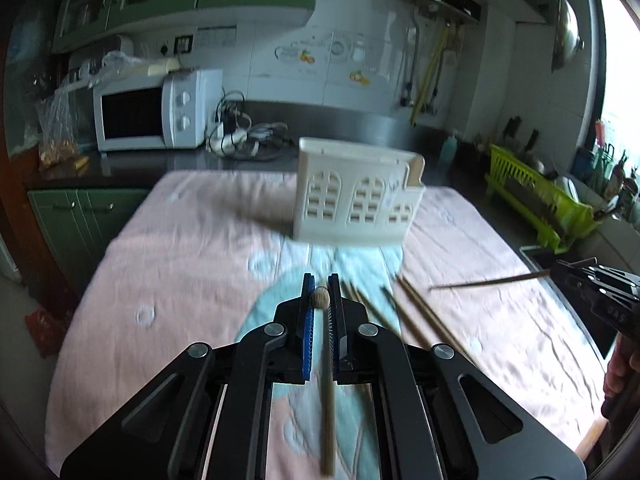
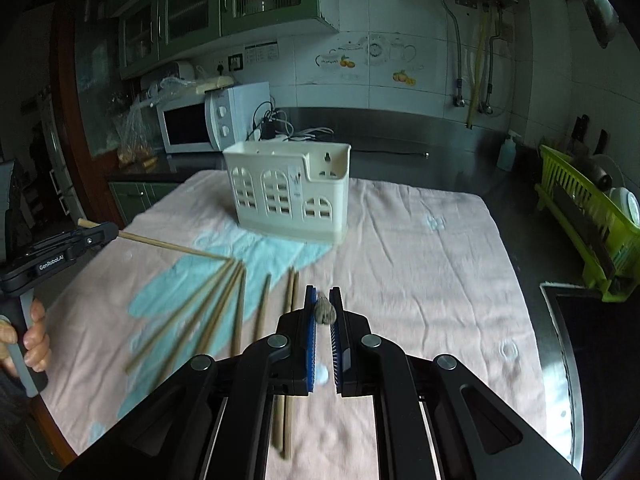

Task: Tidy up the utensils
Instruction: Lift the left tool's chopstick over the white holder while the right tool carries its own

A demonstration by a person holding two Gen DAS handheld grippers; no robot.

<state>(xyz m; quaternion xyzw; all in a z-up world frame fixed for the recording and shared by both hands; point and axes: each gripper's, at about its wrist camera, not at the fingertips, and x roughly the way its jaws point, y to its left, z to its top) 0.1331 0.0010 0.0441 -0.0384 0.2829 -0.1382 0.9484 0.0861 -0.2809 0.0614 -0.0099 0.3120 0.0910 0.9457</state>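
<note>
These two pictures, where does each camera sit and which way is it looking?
Left wrist view: sits on the left gripper, looks forward over a chopstick it clamps toward the cream utensil holder; the right gripper shows at right.
Right wrist view: sits on the right gripper, same direction; a hand shows at left.
Shared: holder, pink cloth, loose chopsticks.
</note>
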